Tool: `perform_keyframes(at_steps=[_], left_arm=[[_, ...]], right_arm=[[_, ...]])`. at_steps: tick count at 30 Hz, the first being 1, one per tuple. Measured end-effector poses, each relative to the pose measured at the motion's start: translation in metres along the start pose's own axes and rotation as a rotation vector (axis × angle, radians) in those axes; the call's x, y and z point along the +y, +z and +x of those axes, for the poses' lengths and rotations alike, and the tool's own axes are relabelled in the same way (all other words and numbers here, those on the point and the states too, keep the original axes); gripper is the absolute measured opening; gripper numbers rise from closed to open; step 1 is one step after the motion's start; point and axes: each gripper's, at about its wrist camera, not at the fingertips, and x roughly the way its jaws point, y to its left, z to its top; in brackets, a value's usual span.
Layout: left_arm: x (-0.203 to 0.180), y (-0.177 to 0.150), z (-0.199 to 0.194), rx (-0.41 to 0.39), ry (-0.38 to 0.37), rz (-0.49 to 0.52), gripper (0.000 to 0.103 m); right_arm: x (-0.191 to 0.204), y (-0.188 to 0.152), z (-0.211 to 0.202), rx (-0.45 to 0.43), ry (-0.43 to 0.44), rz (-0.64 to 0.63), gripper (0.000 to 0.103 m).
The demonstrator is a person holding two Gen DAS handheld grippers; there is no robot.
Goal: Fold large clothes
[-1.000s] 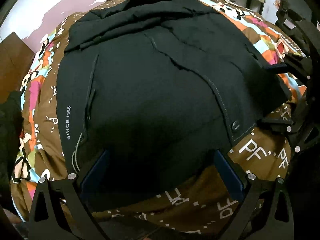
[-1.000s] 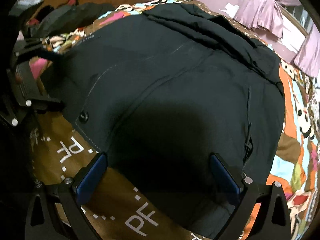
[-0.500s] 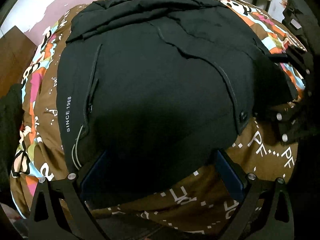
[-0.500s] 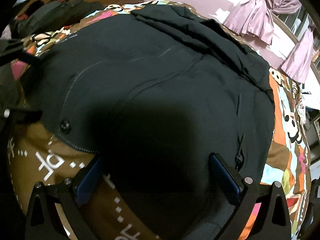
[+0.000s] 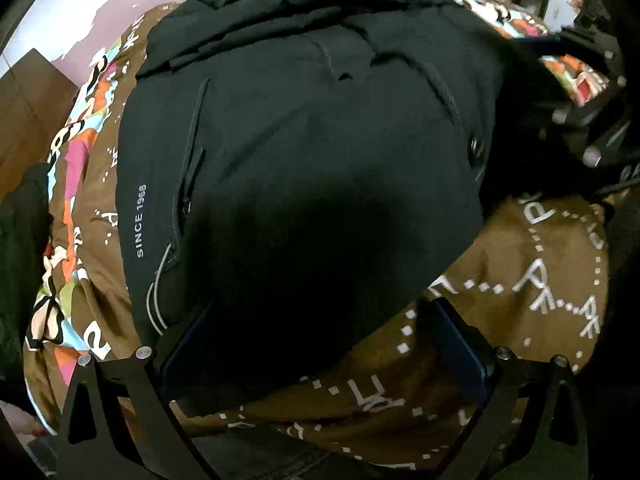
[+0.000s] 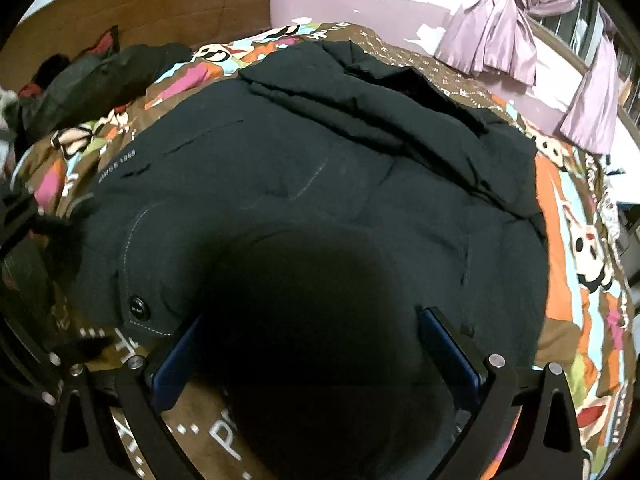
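Left wrist view: the black jacket (image 5: 304, 152) lies spread on the patterned bedspread (image 5: 532, 280), its hem at 6 o'clock. The left gripper (image 5: 316, 344) has closed in on that hem since a second ago; its blue fingers (image 5: 460, 344) are spread wide, one on either side of the hem corner, pinching nothing. The right gripper (image 5: 588, 120) shows blurred at 2 o'clock, having shifted upward.

Right wrist view: the right gripper (image 6: 312, 356) has also come forward, its fingers (image 6: 448, 352) spread over the hem by the snap button (image 6: 138, 309). Both look placed for a hem grasp, so the next fold seems about to begin.
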Motion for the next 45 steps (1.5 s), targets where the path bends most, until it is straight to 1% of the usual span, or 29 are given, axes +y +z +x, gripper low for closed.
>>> perform_keyframes(at_steps=[3, 6, 11, 13, 14, 16, 18, 20, 21, 25, 27, 30, 32, 34, 38, 42, 44, 45], left_arm=[[-0.002, 0.001, 0.011, 0.025, 0.040, 0.014, 0.101], [-0.003, 0.001, 0.018, 0.019, 0.084, 0.024, 0.101], [0.002, 0.003, 0.022, -0.008, 0.149, 0.011, 0.101], [0.005, 0.003, 0.019, -0.031, 0.195, 0.003, 0.101], [0.007, 0.003, 0.017, -0.039, 0.206, -0.001, 0.100], [0.011, 0.004, 0.014, -0.055, 0.210, -0.006, 0.092], [0.013, 0.007, 0.009, -0.075, 0.219, -0.006, 0.076], [0.012, 0.009, 0.002, -0.109, 0.235, -0.004, 0.068], [0.010, 0.010, 0.000, -0.122, 0.240, -0.002, 0.064], [0.002, 0.013, -0.010, -0.171, 0.257, 0.000, 0.060], [0.002, 0.015, -0.016, -0.190, 0.249, -0.005, 0.055], [-0.002, 0.018, -0.026, -0.221, 0.228, 0.003, 0.049], [-0.004, 0.020, -0.034, -0.251, 0.237, 0.017, 0.049], [-0.002, 0.025, -0.043, -0.276, 0.222, 0.009, 0.048], [0.002, 0.043, -0.064, -0.344, 0.191, 0.004, 0.048], [-0.002, 0.063, -0.076, -0.389, 0.190, 0.026, 0.048], [-0.002, 0.075, -0.083, -0.410, 0.182, 0.034, 0.048], [-0.002, 0.079, -0.085, -0.420, 0.176, 0.034, 0.048]], right_arm=[[-0.001, 0.002, 0.004, 0.006, 0.017, 0.027, 0.103], [-0.005, -0.004, 0.004, 0.008, 0.034, 0.054, 0.103], [-0.007, -0.012, 0.004, 0.016, 0.059, 0.095, 0.103], [-0.007, -0.014, 0.003, 0.018, 0.060, 0.101, 0.103], [-0.007, -0.016, 0.003, 0.019, 0.063, 0.106, 0.103], [-0.008, -0.017, 0.002, 0.020, 0.068, 0.116, 0.103], [-0.009, -0.020, -0.001, 0.020, 0.080, 0.132, 0.103], [-0.011, -0.023, -0.003, 0.021, 0.094, 0.146, 0.103], [-0.011, -0.025, -0.004, 0.021, 0.100, 0.151, 0.103], [-0.011, -0.034, -0.009, 0.023, 0.114, 0.162, 0.103], [-0.009, -0.041, -0.012, 0.020, 0.118, 0.164, 0.103], [-0.005, -0.051, -0.017, 0.011, 0.098, 0.156, 0.103], [-0.002, -0.057, -0.023, -0.008, 0.086, 0.144, 0.103], [0.000, -0.061, -0.029, -0.026, 0.073, 0.139, 0.103], [0.005, -0.066, -0.037, -0.050, -0.006, 0.132, 0.103], [0.013, -0.065, -0.044, -0.091, -0.057, 0.098, 0.103], [0.018, -0.065, -0.042, -0.082, -0.075, 0.076, 0.103], [0.020, -0.065, -0.036, -0.060, -0.113, 0.062, 0.103]])
